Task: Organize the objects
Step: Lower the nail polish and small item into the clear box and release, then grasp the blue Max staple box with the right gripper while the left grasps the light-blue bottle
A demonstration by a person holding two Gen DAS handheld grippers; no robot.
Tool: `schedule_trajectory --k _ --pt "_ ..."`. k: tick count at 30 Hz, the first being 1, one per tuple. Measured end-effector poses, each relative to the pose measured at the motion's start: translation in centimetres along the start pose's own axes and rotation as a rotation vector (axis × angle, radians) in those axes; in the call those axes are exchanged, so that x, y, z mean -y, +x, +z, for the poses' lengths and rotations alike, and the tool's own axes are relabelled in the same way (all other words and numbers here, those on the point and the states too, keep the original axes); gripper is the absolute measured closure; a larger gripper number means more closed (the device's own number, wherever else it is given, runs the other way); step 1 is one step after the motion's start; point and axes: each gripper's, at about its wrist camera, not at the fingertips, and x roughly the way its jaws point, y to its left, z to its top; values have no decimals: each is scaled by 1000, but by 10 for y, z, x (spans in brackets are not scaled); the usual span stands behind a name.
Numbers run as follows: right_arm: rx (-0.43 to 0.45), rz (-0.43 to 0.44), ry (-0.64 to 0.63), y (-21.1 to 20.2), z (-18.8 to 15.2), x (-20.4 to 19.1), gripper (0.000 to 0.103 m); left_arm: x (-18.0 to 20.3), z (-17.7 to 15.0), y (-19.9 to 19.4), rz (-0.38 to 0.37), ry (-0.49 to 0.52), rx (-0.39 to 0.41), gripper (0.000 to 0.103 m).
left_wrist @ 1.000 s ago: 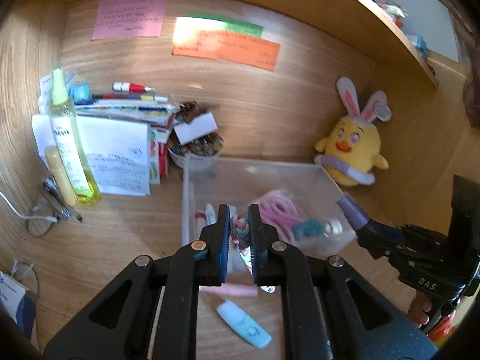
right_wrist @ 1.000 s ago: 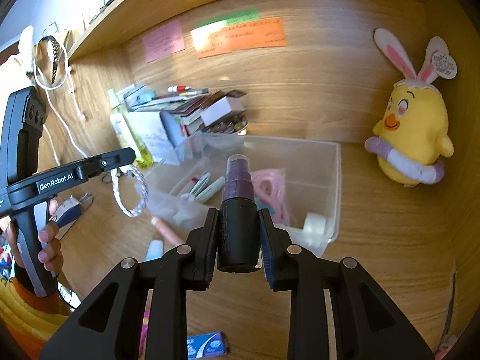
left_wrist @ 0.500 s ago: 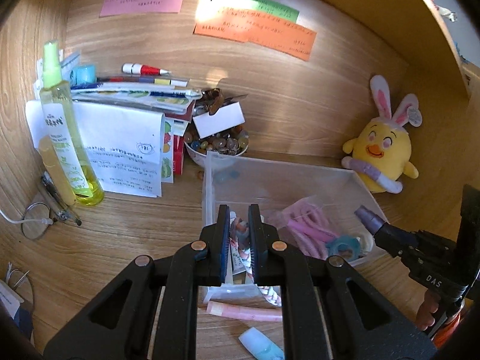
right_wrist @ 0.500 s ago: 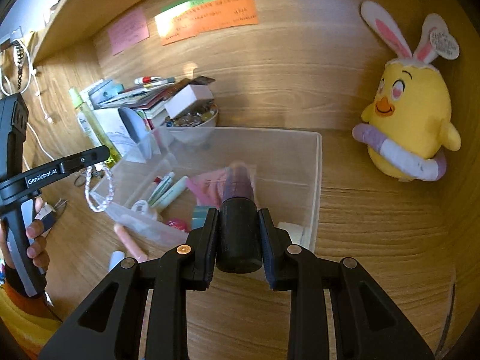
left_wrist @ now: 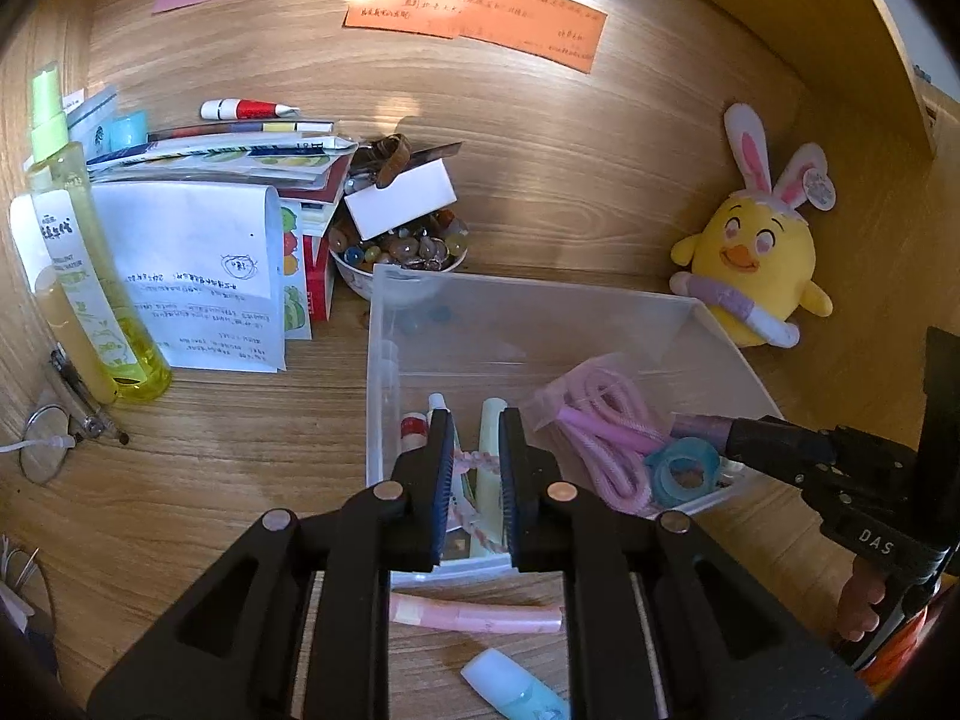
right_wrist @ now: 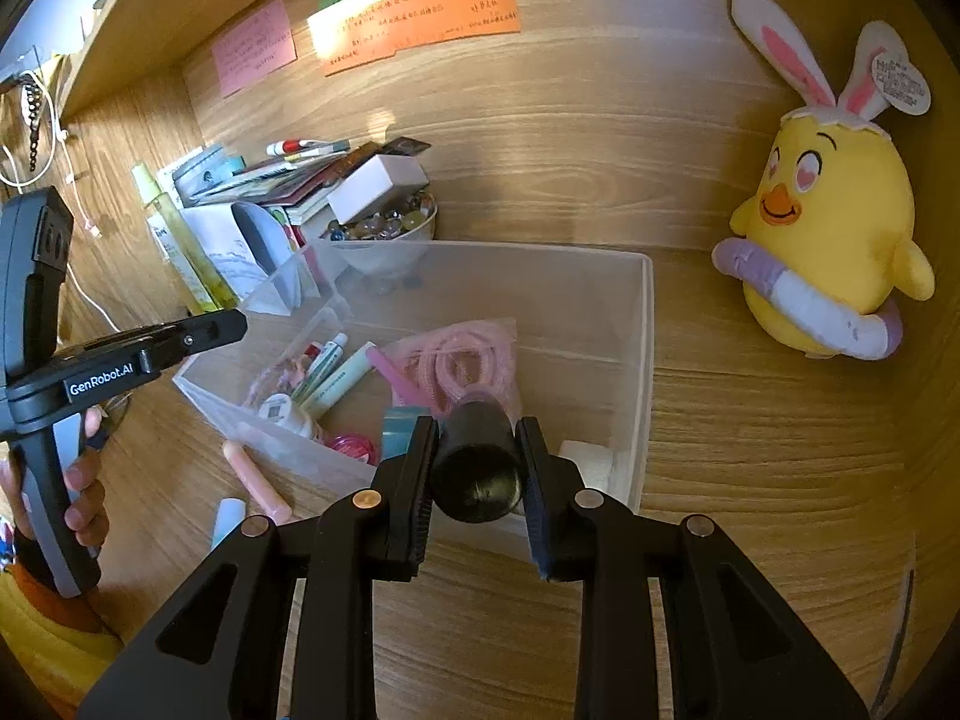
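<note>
Both grippers are held over the clear plastic bin (left_wrist: 384,372), which fills the centre of each wrist view.

Left gripper (left_wrist: 474,468): the jaws have just been opening and stand narrow. The pink-and-white braided cord (left_wrist: 471,462) is seen between the pads at lower centre, apparently loose, dangling down into the bin beside the tubes there. Whether either pad touches it cannot be told.

Right gripper (right_wrist: 477,462): the jaws are clamped on a dark cylindrical bottle (right_wrist: 477,468), its purple end pointing forward and down into the bin, above the bagged pink coil (right_wrist: 456,360) and near the blue tape roll (left_wrist: 684,471).

Step judged in hand: both items released into the bin.

Notes for doing it well:
- The left jaws should be opened further, until the cord falls free, before the gripper is withdrawn; a braid could snag on a pad and be dragged back out.
- The bottle should be lowered until its tip is close to the contents, then let go, so that it is not bounced over the low near wall.
- The two grippers are near each other over the bin; one should be cleared before the other is moved.

Left for later, by judgement: the pink tube (left_wrist: 474,612) and the pale blue item (left_wrist: 516,690) on the desk (left_wrist: 240,468) at lower centre, outside the bin.
</note>
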Motion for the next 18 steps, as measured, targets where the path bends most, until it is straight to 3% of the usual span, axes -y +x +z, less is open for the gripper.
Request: schedule_trajectory --k 8,10,12,16,18 --pt "34 -1 -11 -23 -5 -11 69 9 -9 -19 21 34 35 54" --pt "44 -5 -15 -29 -8 -15 65 12 -13 -25 35 49 44 40" --pt "47 -7 -18 -33 -11 -17 63 17 -19 -31 53 71 53 36" --pt "47 -9 -29 -41 -22 -23 54 20 -31 -39 56 70 40 11" --pt "41 -9 -40 -43 -29 -26 49 20 -37 -41 67 71 38 8"
